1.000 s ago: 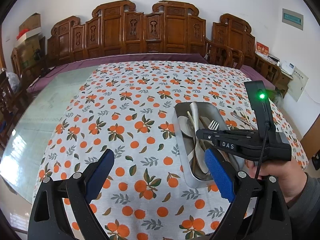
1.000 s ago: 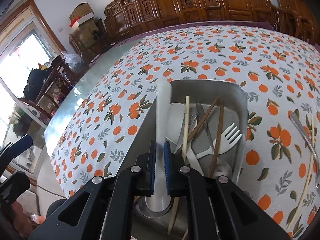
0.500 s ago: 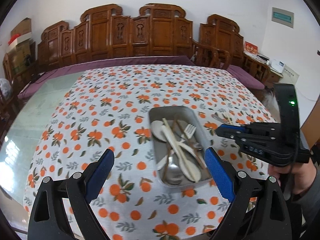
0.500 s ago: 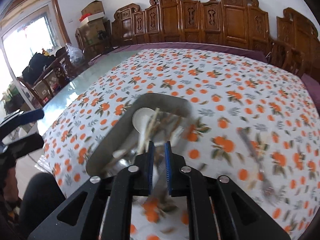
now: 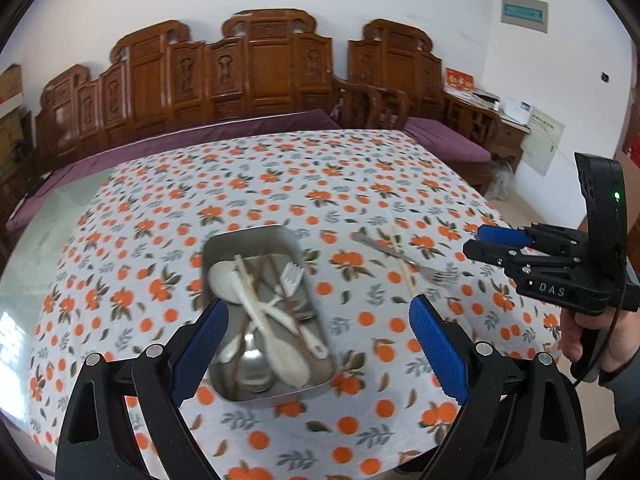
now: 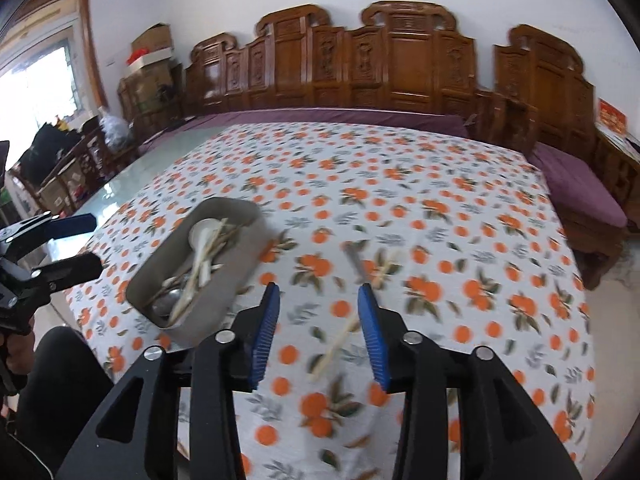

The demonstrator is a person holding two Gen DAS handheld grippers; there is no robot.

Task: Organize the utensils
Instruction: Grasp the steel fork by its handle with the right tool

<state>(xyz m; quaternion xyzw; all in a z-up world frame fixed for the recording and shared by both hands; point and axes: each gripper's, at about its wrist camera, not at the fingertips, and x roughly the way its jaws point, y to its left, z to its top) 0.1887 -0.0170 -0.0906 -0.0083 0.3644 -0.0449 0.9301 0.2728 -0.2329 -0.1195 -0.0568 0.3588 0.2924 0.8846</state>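
Observation:
A metal tray (image 5: 248,236) (image 6: 240,206) on the orange-print cloth holds white spoons, a white fork, brown chopsticks and a metal spoon. To its right, a metal fork (image 5: 400,256) (image 6: 356,260) and a pale chopstick (image 5: 402,266) (image 6: 340,344) lie loose on the cloth. My left gripper (image 5: 320,344) (image 6: 96,244) hovers wide open over the tray's near end, with nothing in it. My right gripper (image 6: 318,320) (image 5: 474,240) hangs above the loose chopstick. Its jaws are opening and nothing is gripped between them.
The tablecloth (image 6: 440,184) covers part of a glass-topped table (image 6: 132,180). Carved wooden benches with purple cushions (image 5: 248,92) run along the far and right sides. A person's hand (image 5: 580,340) holds the right gripper at the table's right edge.
The right gripper, nearly shut over the tray before, has swung right and up to above the loose chopstick and fork, and its jaws have parted. The left gripper has shifted sideways, still open.

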